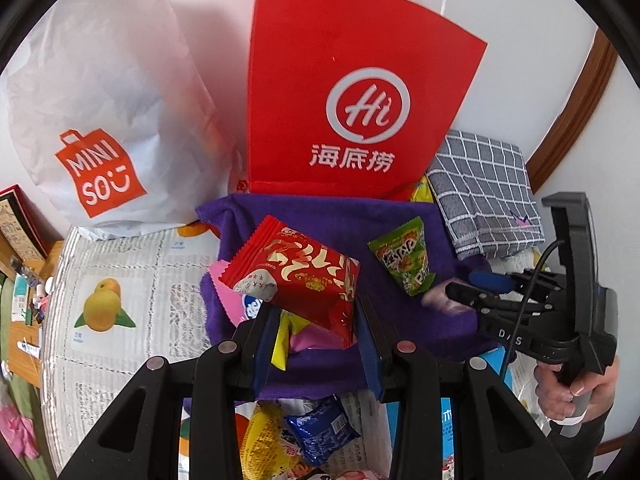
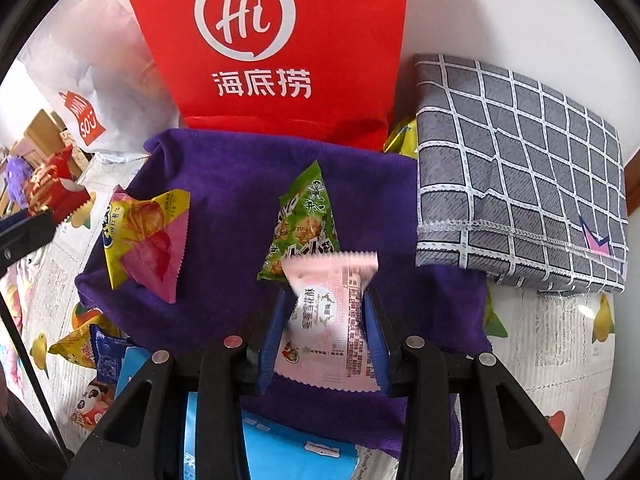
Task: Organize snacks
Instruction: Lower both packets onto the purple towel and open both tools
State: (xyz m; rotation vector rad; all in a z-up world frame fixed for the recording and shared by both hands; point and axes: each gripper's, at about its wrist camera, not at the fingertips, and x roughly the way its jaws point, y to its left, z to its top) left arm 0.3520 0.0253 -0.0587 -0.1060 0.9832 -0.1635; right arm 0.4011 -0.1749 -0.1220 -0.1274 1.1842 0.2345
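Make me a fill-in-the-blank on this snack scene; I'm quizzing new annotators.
1. The left hand-held gripper is shut on a ____ snack packet.
2. The right hand-held gripper grips a ____ packet.
3. The green packet lies on a ____ cloth.
4. The checked cloth is ____.

Missing words: red; pink; purple; grey

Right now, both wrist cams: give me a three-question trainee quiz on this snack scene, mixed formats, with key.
1. True or false: the left gripper holds a red snack packet.
2. What does the right gripper hold? A) pink packet B) green packet C) blue packet
3. Fill in: the green packet lies on the ___ cloth.

Key: 1 true. 2 A, the pink packet sits clamped between its fingers. 3 purple.
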